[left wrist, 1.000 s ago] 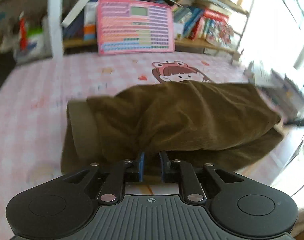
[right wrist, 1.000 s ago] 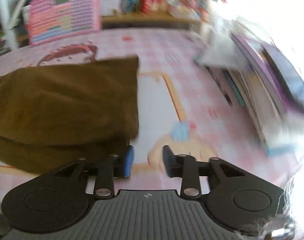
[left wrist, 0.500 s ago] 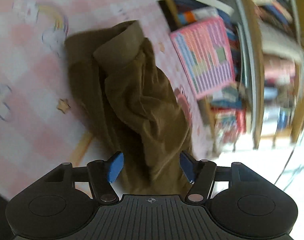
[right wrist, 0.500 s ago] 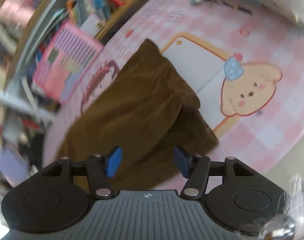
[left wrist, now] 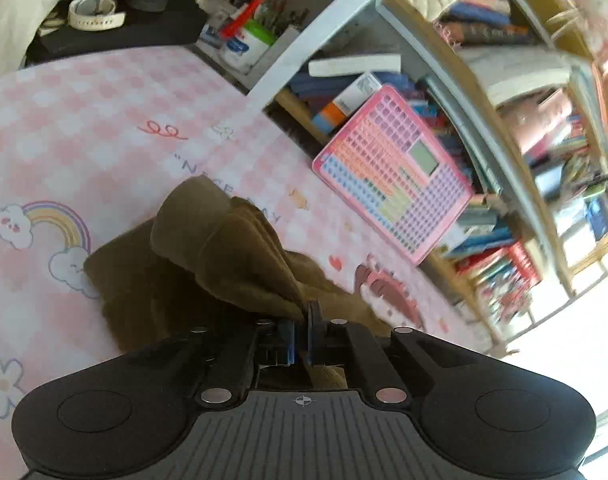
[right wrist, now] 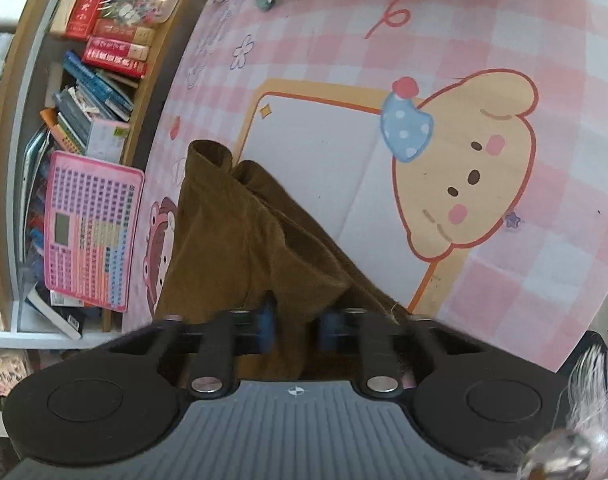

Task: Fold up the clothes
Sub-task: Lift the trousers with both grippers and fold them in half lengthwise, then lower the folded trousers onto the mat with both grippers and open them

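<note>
Both grippers' fingers pinch the brown garment [left wrist: 224, 256] on the pink checked mat [left wrist: 84, 132].

We see the left gripper [left wrist: 302, 334] with its blue-padded fingers [left wrist: 288, 336] drawn nearly together, clamping a bunched ridge of the garment's soft, ribbed cloth; from that pinch the fabric rises in thick rounded folds, and beyond the folds it lies flat on the mat. The right gripper [right wrist: 294, 326] has its blue pads [right wrist: 266, 326] blurred; they stand a little apart with a hanging fold of the same cloth caught between them. Beside the garment the mat shows a cartoon bear [right wrist: 471, 160] with a dotted blue hat, and past the garment a pink keyboard toy [left wrist: 395, 172] leans against bookshelves [left wrist: 523, 120].
</note>
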A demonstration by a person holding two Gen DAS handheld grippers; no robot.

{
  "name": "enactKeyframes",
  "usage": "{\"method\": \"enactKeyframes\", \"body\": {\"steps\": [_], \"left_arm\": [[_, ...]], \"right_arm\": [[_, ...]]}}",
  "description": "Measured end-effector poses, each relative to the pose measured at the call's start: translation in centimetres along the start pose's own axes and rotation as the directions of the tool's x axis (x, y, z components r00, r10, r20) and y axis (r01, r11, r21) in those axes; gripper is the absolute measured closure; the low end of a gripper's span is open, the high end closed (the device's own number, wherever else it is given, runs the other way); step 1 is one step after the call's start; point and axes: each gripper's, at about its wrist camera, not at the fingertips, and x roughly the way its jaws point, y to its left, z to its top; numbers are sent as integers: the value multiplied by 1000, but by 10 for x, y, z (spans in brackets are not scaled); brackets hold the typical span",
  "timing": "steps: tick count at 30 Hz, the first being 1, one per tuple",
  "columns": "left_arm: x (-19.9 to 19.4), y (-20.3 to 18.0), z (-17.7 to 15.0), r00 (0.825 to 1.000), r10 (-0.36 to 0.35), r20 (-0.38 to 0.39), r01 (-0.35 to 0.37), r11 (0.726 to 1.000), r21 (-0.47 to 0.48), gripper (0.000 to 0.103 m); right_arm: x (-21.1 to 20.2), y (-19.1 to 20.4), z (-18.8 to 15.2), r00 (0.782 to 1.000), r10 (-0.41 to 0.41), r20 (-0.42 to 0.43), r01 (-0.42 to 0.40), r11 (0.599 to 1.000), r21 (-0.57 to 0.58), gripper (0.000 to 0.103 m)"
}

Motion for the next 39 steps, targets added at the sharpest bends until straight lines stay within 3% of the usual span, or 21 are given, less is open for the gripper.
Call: {"method": "enactKeyframes", "body": {"steps": [2,5,8,12,14,16,17,18,20,23,28,32,35,37,39], "left_arm": [[10,13,3,1000,-13,-27,10,994,-105,96],[25,33,8,997,-38,-65,20,965,-261,99],[14,-2,32,996,-95,4,94,988,-119,101],[-30,-32,47,966,-238,101,237,971,19,100],[-32,-14,37,974,-217,61,218,976,-3,100],[-11,14,18,993,-109,-40,107,992,-65,100],[-3,31,8,994,-68,-86,59,992,-108,100],[5,47,-3,991,-33,-130,13,988,-154,100],[14,63,-15,986,10,-169,-44,980,-196,100],[16,63,-14,986,6,-166,-38,980,-193,99],[14,53,-6,989,-37,-142,11,983,-181,98],[-10,20,15,986,-162,-37,157,983,-97,99],[-22,8,22,986,-166,-13,165,985,-43,99],[-16,21,15,992,-112,-57,109,993,-53,99],[0,44,1,990,-24,-136,12,996,-85,99]], "right_arm": [[-2,5,1,1000,7,13,-7,1000,-7,97],[-9,36,11,997,62,39,-58,994,-92,98],[-32,86,26,979,183,91,-159,962,-222,98],[-96,125,16,917,363,162,-269,866,-422,98],[-106,111,1,939,310,149,-213,865,-455,98],[-82,78,-12,983,147,106,-90,903,-420,98],[-66,59,-18,996,51,77,-17,918,-395,98],[-51,41,-23,998,-34,50,50,928,-369,98],[-28,12,-25,992,-126,21,126,943,-308,98],[-21,2,-27,990,-137,33,141,950,-280,98],[-23,19,-26,991,-125,46,133,935,-329,98],[-54,63,-20,992,32,121,22,908,-419,98],[-89,85,-24,968,165,190,-47,859,-509,98],[-84,71,-29,979,99,178,1,871,-491,98],[-55,45,-35,991,-56,118,105,879,-465,98]]}}
